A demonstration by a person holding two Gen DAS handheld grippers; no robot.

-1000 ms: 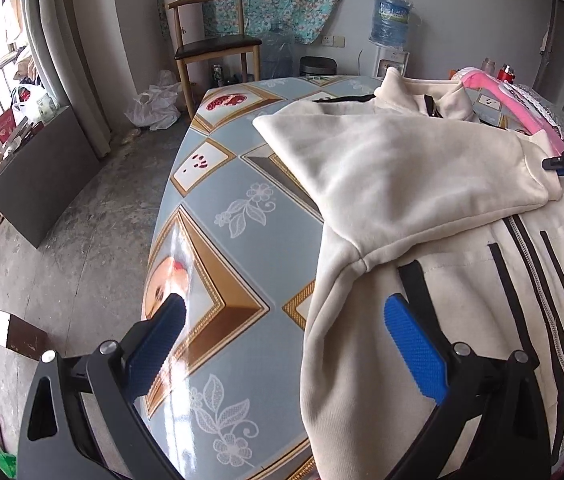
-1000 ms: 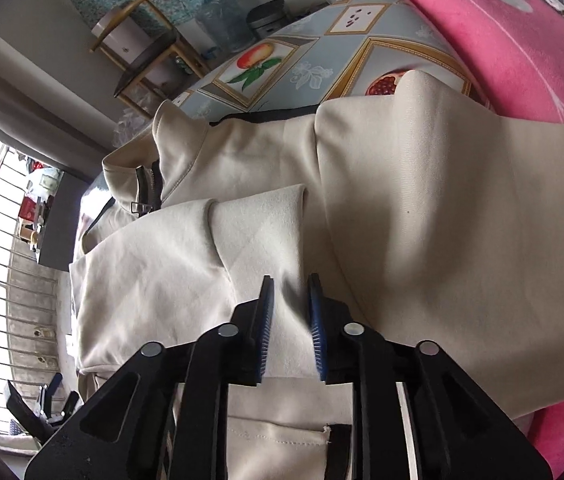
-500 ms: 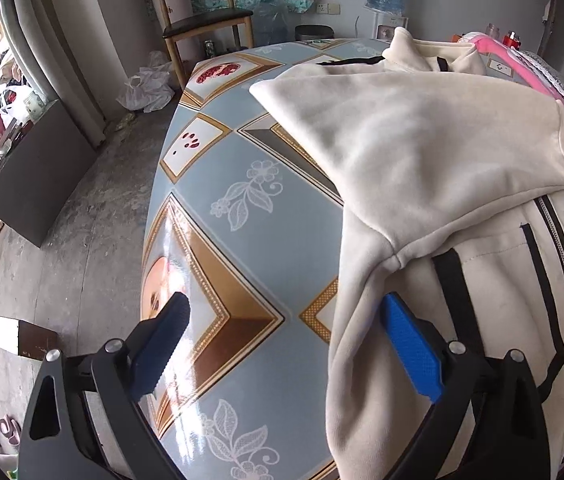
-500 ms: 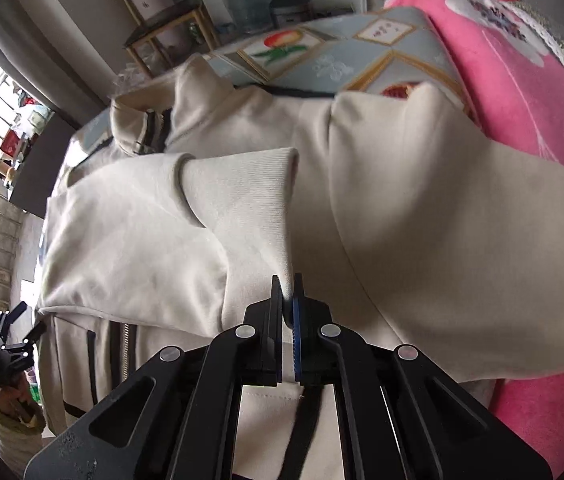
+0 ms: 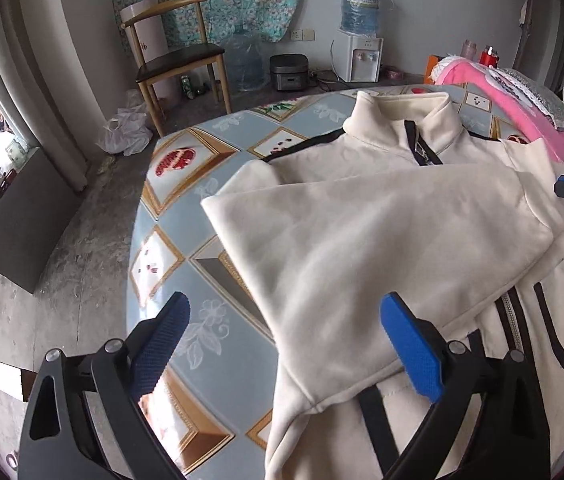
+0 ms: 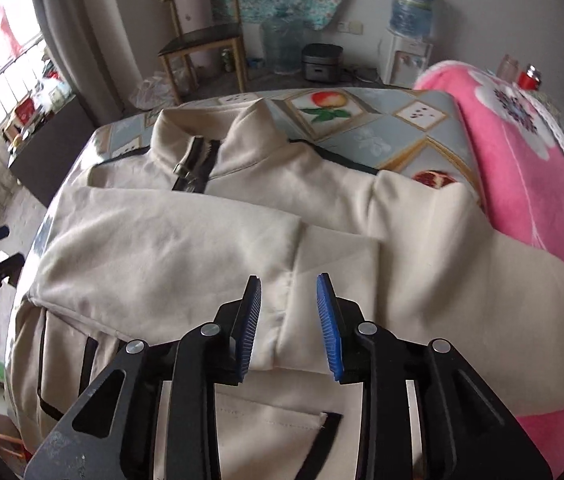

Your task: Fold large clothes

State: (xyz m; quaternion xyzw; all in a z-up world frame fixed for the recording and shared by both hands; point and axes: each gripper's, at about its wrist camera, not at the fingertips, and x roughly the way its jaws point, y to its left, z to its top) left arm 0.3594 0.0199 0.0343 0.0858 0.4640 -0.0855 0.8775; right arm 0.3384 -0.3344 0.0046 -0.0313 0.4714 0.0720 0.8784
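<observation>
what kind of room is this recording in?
Most likely a lived-in room of a home, not a lab. A water dispenser and a rice cooker stand on the bare concrete floor, a wooden chair by the curtain, and a pink blanket lies beside the cream jacket.

Wooden chair (image 5: 178, 52), water dispenser (image 5: 360, 36), pink blanket (image 6: 530, 184)

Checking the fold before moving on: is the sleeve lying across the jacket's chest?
Yes, the sleeve lies folded across the front of the jacket, just below the collar.
</observation>
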